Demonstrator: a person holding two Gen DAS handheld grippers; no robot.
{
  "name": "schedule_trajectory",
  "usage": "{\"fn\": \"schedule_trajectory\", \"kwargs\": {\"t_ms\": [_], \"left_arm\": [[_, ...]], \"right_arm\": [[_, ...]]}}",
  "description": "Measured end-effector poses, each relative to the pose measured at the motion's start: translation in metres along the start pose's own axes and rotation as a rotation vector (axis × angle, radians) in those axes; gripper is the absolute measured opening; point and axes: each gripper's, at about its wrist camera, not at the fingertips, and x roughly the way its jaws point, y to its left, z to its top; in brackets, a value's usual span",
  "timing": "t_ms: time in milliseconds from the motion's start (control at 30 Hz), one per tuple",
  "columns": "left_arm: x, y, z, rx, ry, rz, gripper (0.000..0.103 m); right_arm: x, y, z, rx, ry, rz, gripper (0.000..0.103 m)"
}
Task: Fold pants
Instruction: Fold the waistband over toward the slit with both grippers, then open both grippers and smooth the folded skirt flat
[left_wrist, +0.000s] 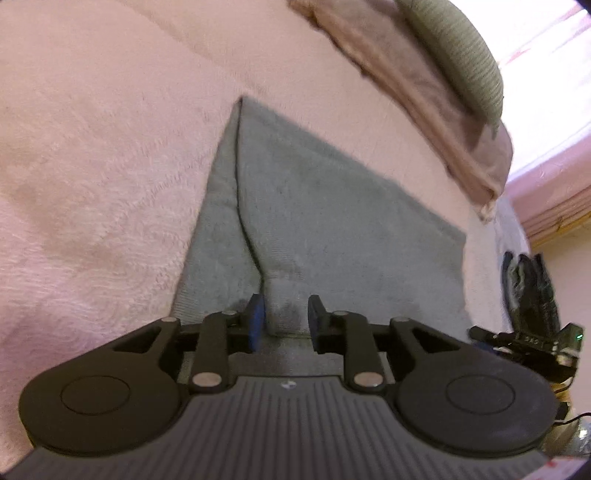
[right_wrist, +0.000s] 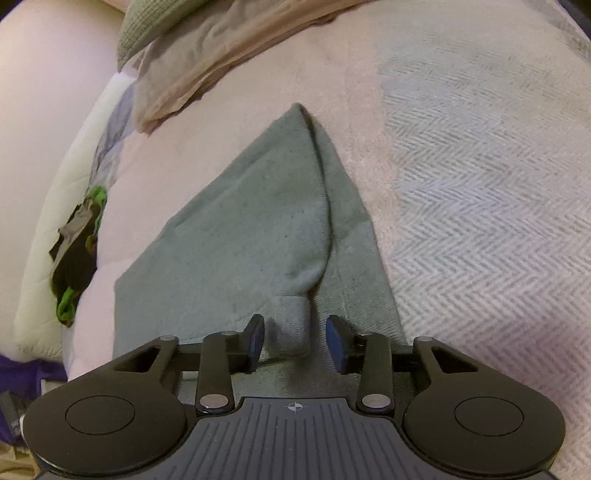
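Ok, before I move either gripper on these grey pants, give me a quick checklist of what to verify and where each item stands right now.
1. Left gripper has cloth between its fingers: ok, a fold of the grey pants sits there.
2. Left gripper closed on that fold: not ok, jaws apart.
3. Right gripper lined up on cloth: ok, a bunched cuff lies between its fingers.
4. Right gripper closed on the cuff: not ok, a gap shows beside it.
5. Pants lying flat on the pink blanket: ok, one layer overlapped.
6. Near edge of pants even: cannot tell, hidden under the grippers.
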Motion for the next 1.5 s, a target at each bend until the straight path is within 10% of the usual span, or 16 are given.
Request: {"fn": "schedule_trajectory", "kwargs": {"t_ms": [233,433,600,700,967,1167,1500], "left_arm": [[-0.014,-0.041,0.018,0.227,-0.072,0.173,0.020],[0.055,-0.101,0.070,0.418,-0.110,0.090,0.020],[0.126,-0.137,0.087,0.555,-0.121,0.106,0.021],[0.147,-0.117,0.087,0.606,-0.095,0.240,0.022],[0.076,-0.069,0.076,0.538,-0.126,0.324,0.016],[0.057,-0.096,0.002,0.508,-0.006,0.233,0.021],[-0.010,-0.097,-0.065,0.372,0.072,0.436,0.021]], "right_arm": [[-0.014,0.057,0.012,-0.292,-0.133,-0.295,0.035],[0.044,0.147,0.026,-0.728,-0.260,-0.203,0.037],[0.137,0.180,0.024,-0.972,-0.195,-0.185,0.037],[0.167,0.152,0.035,-0.968,-0.149,-0.282,0.037],[0.082,0.068,0.058,-0.783,-0.136,-0.471,0.037],[0.050,0.098,-0.008,-0.715,-0.058,-0.205,0.037],[-0.004,0.082,-0.079,-0.670,0.051,-0.323,0.037]]}}
